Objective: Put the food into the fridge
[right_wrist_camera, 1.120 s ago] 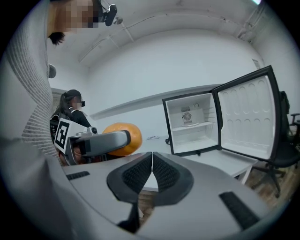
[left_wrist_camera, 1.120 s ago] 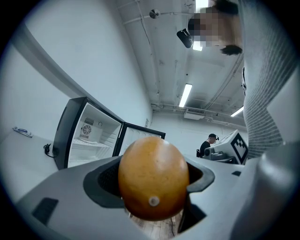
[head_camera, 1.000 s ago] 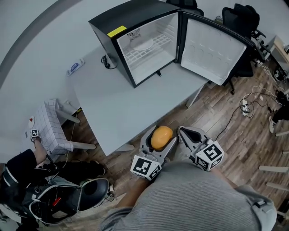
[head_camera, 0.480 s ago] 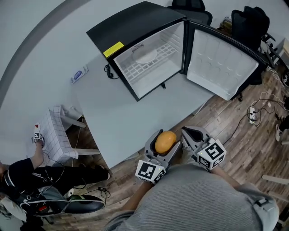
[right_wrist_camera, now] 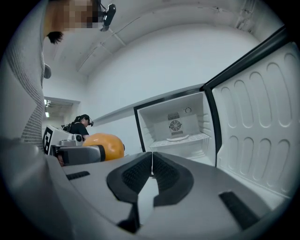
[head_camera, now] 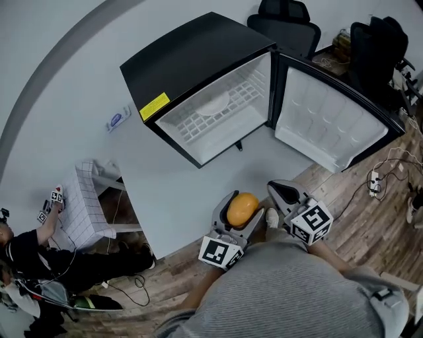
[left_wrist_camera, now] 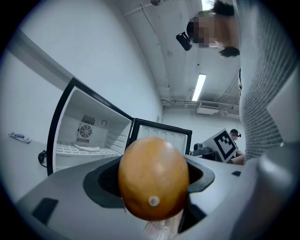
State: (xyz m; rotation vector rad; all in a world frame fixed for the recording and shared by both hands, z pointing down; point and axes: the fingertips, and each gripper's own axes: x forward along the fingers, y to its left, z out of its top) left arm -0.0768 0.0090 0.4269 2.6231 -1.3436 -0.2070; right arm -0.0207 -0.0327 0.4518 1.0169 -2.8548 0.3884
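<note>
Left tongs (head_camera: 242,204) clamped on an orange fruit (left_wrist_camera: 153,178), one jaw on each side, fruit fills the gap. Fruit is held in the air at the near edge of the tabletop (head_camera: 165,178), in front of the fridge (head_camera: 192,59) and well apart from it, not inside.

Right tongs (right_wrist_camera: 151,173) jaws pressed together, pads touching, nothing between them. They sit just right of the left tongs, over the wood floor (head_camera: 350,218) by the tabletop edge.

Fridge stands on the tabletop, black shell, white inside, yellow sticker (head_camera: 153,106) on the top front edge. Door (head_camera: 330,122) swung wide to the right. Wire shelf (head_camera: 218,122) inside with a flat white dish (head_camera: 215,104) on it; fan grille on the back wall shows in both gripper views.

Small blue-white item (head_camera: 115,121) lies on the tabletop left of the fridge. Black chair (head_camera: 285,14) behind the fridge. Another person (head_camera: 26,247) sits low at far left, holding a device.
</note>
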